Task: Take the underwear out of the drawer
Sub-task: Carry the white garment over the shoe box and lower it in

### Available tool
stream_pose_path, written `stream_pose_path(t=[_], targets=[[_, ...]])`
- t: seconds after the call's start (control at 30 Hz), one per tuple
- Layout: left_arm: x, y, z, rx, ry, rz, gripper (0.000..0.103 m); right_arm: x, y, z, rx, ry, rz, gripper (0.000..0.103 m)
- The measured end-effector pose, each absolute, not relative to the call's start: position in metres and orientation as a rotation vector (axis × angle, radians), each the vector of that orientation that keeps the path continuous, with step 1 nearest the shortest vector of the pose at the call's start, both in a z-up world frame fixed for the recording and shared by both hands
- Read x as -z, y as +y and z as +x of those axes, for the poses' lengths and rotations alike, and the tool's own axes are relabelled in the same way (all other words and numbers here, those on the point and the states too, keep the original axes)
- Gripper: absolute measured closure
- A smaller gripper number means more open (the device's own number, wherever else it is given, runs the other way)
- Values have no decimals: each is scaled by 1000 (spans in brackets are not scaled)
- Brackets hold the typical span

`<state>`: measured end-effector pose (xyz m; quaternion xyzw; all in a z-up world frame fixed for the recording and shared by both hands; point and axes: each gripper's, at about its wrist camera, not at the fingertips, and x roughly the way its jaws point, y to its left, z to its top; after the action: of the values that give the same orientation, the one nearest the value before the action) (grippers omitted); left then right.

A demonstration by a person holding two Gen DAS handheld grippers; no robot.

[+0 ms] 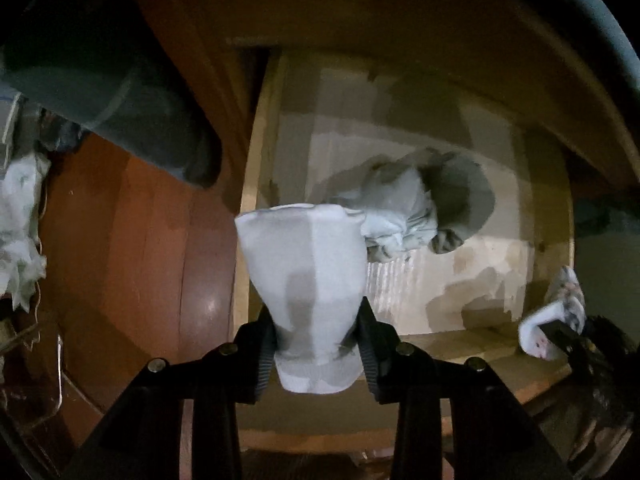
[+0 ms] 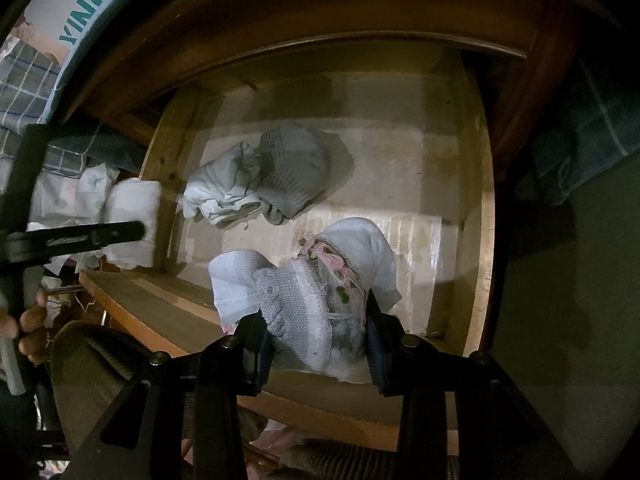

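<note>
My left gripper [image 1: 316, 312] points straight down, shut on a folded white piece of underwear [image 1: 308, 264] that hangs over the left side wall of the open wooden drawer [image 1: 256, 152]. In the right wrist view this gripper [image 2: 136, 228] shows side-on just outside the drawer [image 2: 480, 200], with the white piece [image 2: 132, 200] in it. My right gripper [image 2: 316, 316] is shut on a white and grey knit piece with pink threads [image 2: 304, 304] above the drawer's front part. A crumpled grey and white pile [image 2: 256, 176] lies on the drawer floor, also seen in the left wrist view [image 1: 412, 208].
A dark cloth [image 1: 120, 100] hangs at upper left over a reddish wood floor [image 1: 140, 240], with a white cloth heap [image 1: 20, 232] at the left edge. A box with teal letters [image 2: 80, 20] and plaid cloth [image 2: 24, 92] sit above the drawer. A hand [image 2: 28, 320] holds the left gripper's handle.
</note>
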<state>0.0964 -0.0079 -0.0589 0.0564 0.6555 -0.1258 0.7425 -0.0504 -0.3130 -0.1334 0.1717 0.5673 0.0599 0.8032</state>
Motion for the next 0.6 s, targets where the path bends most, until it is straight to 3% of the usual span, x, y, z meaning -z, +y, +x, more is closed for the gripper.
stream_pose_path(t=[0.6], targets=[[-63, 2, 39, 475, 961, 171, 66, 131, -308, -49, -100, 1225, 333, 67]])
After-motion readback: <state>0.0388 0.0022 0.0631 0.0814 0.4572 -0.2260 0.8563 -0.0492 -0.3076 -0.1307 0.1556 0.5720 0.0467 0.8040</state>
